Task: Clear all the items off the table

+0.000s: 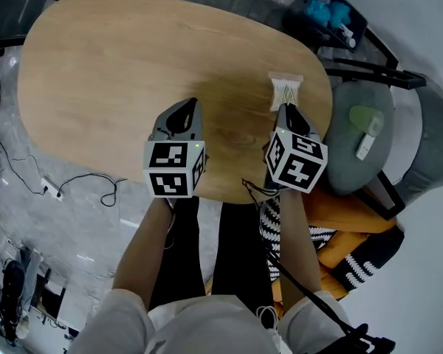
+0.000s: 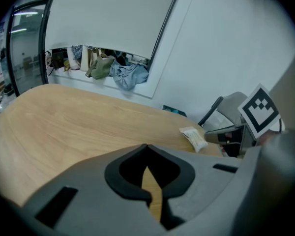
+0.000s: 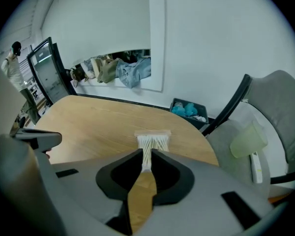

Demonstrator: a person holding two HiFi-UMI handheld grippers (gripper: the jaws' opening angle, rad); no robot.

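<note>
Surface (image 1: pixel 133 72): only swab pack (image 1: pixel 285 92) remains, far right. Your right hand-held gripper (image 1: pixel 289 109) barely open, empty; left hand-held gripper (image 1: pixel 188 103) closed.

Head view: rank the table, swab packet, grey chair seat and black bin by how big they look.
1. table
2. grey chair seat
3. black bin, though it sits farther from the camera
4. swab packet

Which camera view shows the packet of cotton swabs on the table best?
The right gripper view: the packet of cotton swabs lies centred and close, its sticks distinct. The head view shows it small, from above. The left gripper view shows it small, off to the right.
</note>
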